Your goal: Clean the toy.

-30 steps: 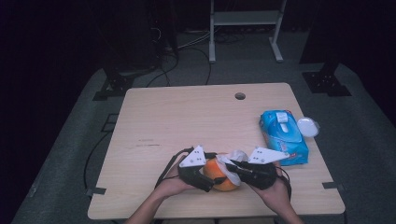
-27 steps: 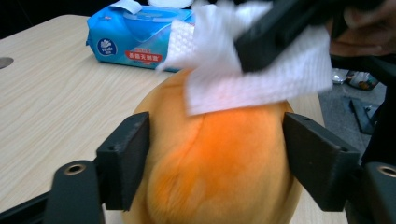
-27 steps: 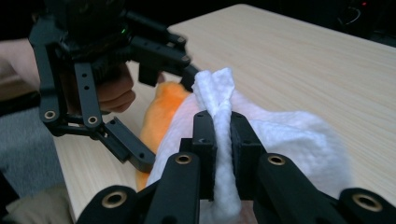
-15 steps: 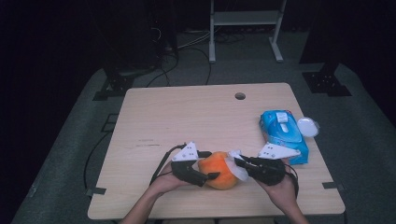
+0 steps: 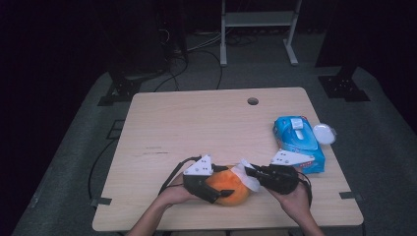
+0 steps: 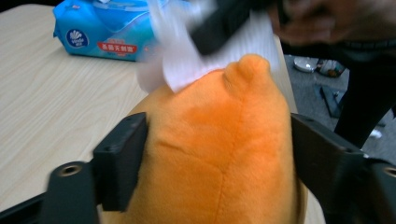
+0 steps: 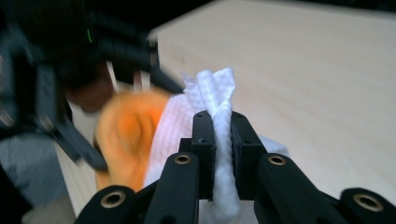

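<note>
An orange plush toy [image 5: 233,189] rests near the table's front edge, clamped between the jaws of my left gripper [image 5: 219,184]. In the left gripper view the black pads press into both sides of the toy [image 6: 219,154]; these jaws have just been closing on it. My right gripper [image 5: 248,172] comes in from the right, shut on a crumpled white wipe [image 5: 251,183]. In the right gripper view the wipe [image 7: 212,88] is pinched between the two pads of the gripper [image 7: 218,126] and drapes against the toy [image 7: 126,135]. The wipe [image 6: 187,65] lies on the toy's far upper end.
A blue pack of wet wipes [image 5: 297,140] lies at the table's right edge, with a small white round lid [image 5: 323,132] beside it. The wooden table [image 5: 196,128] has a cable hole [image 5: 253,101] at the back. Dark stands and cables surround the table.
The right gripper with the wipe has shifted slightly to the right against the toy. The left gripper still holds the toy in about the same spot, turned a little.
</note>
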